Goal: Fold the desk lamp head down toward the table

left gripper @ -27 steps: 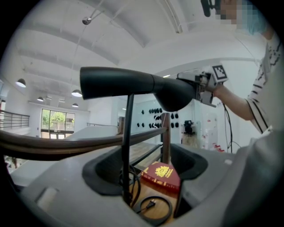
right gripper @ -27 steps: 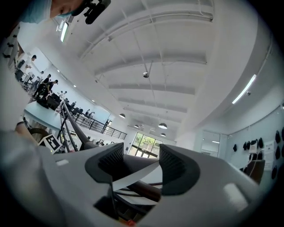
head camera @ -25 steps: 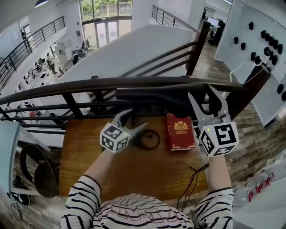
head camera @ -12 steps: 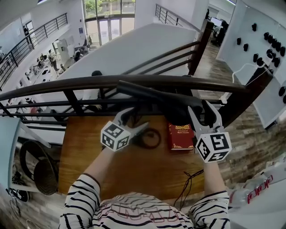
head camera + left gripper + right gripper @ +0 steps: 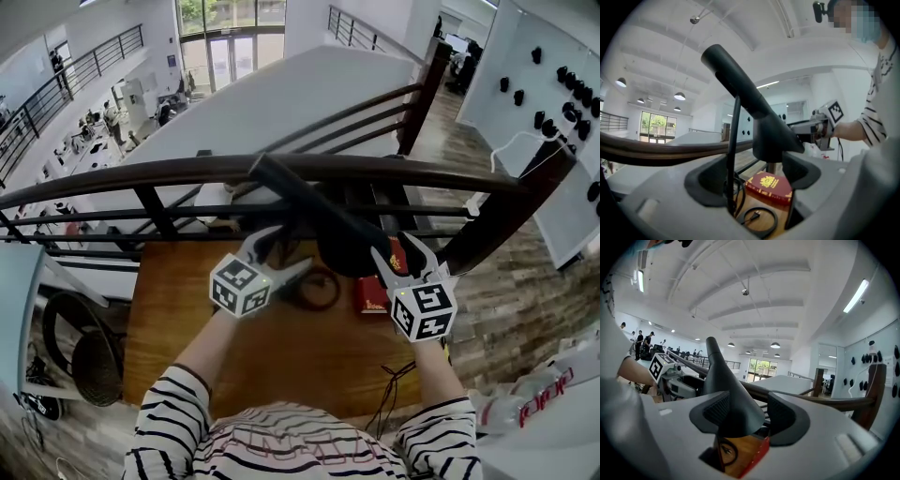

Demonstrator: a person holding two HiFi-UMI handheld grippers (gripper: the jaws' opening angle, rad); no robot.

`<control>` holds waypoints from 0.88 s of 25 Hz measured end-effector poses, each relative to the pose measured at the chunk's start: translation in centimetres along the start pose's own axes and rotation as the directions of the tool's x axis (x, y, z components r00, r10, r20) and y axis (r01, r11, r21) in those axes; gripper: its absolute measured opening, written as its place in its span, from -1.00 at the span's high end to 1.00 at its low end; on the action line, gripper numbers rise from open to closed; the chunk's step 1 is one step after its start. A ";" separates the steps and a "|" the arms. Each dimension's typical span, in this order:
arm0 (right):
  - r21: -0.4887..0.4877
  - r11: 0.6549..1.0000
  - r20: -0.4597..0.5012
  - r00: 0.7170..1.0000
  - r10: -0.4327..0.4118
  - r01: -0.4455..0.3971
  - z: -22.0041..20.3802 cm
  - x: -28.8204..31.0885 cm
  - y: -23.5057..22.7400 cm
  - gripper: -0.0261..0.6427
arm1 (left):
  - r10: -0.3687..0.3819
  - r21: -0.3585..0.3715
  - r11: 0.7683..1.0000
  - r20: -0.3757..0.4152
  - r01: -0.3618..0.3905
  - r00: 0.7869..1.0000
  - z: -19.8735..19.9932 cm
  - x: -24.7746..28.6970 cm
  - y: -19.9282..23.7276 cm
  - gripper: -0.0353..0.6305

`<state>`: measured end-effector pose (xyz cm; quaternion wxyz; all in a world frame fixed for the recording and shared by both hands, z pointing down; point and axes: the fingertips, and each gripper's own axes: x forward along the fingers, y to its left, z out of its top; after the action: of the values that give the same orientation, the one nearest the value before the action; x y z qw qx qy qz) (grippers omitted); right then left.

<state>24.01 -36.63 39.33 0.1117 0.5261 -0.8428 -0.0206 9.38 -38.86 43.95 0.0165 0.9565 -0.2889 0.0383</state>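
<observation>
Change: lamp head [image 5: 342, 239] has swung from level to slanting down over far edge of table [image 5: 187, 319], clamped in right fingers [image 5: 384, 267]. Left fingers [image 5: 289, 270], just opening, stand apart round stem [image 5: 732, 154]. Fold judged partway.

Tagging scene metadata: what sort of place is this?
Likely a mezzanine in an open office or lab: wooden table by a dark railing overlooking a lower floor with desks.
</observation>
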 end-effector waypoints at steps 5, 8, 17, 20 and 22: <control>0.014 0.999 -0.035 0.999 0.034 -0.033 -1.7 1.5 1.0 0.19 | -0.057 -0.002 0.998 0.004 0.057 0.998 -0.2 0.0 -0.3 -0.32; 0.019 0.999 -0.045 0.998 0.048 -0.047 -2.1 1.9 1.3 0.19 | -0.087 -0.013 0.996 0.015 0.087 0.996 0.0 -0.1 -0.6 -0.39; 0.036 0.997 -0.065 0.996 0.069 -0.066 -3.0 2.9 2.9 0.21 | -0.095 -0.028 0.995 0.031 0.096 0.995 0.1 -0.7 -0.6 -0.42; 0.044 0.997 -0.067 0.995 0.073 -0.070 -3.3 3.2 3.3 0.26 | -0.092 -0.028 0.995 0.032 0.093 0.995 0.0 -0.6 -0.6 -0.42; 0.051 0.996 -0.069 0.995 0.075 -0.072 -3.4 3.4 3.5 0.28 | -0.091 -0.028 0.995 0.031 0.092 0.995 0.0 -0.5 -0.5 -0.42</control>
<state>20.22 -37.82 43.77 0.1294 0.4975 -0.8574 0.0224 9.22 -38.15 43.89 0.0278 0.9688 -0.2454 0.0189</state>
